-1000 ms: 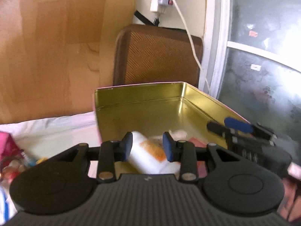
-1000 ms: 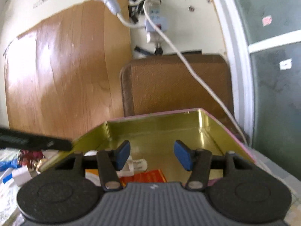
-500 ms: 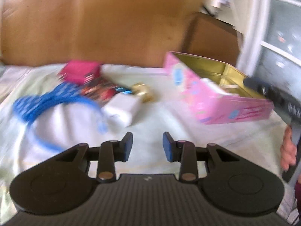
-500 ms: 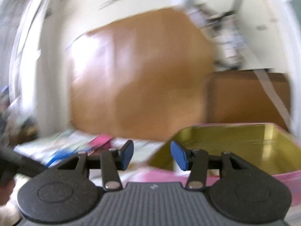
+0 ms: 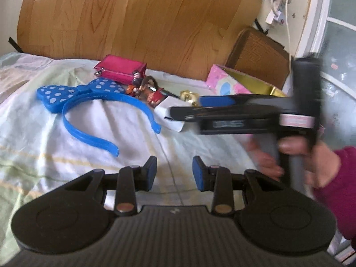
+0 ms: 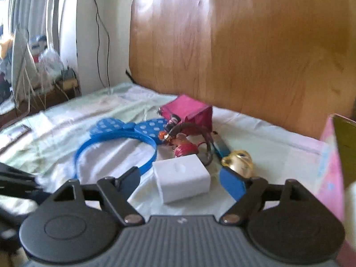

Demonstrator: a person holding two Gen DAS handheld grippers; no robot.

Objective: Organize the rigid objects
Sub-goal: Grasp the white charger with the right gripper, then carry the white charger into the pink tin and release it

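Observation:
My right gripper [image 6: 181, 182] reaches low over the bed, its jaws opening. A white block [image 6: 181, 180] lies between its fingers, and the pads stand clear of it on both sides. In the left wrist view the same right gripper [image 5: 185, 108] reaches in from the right over the white block [image 5: 171, 118]. My left gripper [image 5: 174, 173] hangs open over bare sheet with nothing in it. Behind the block lie a blue polka-dot bow headband [image 5: 89, 102], a pink purse [image 5: 120, 70], a red figurine charm [image 6: 184, 146] and a gold trinket [image 6: 239, 160].
A pink tin [image 5: 224, 84] with a gold inside stands open at the right, also at the right edge of the right wrist view [image 6: 331, 166]. A wooden headboard [image 5: 133, 17] backs the bed. A hand in a magenta sleeve [image 5: 338, 178] holds the right gripper.
Both views have swung left from the tin's inside to the loose items on the sheet. The right gripper's jaws have widened and now straddle the white block.

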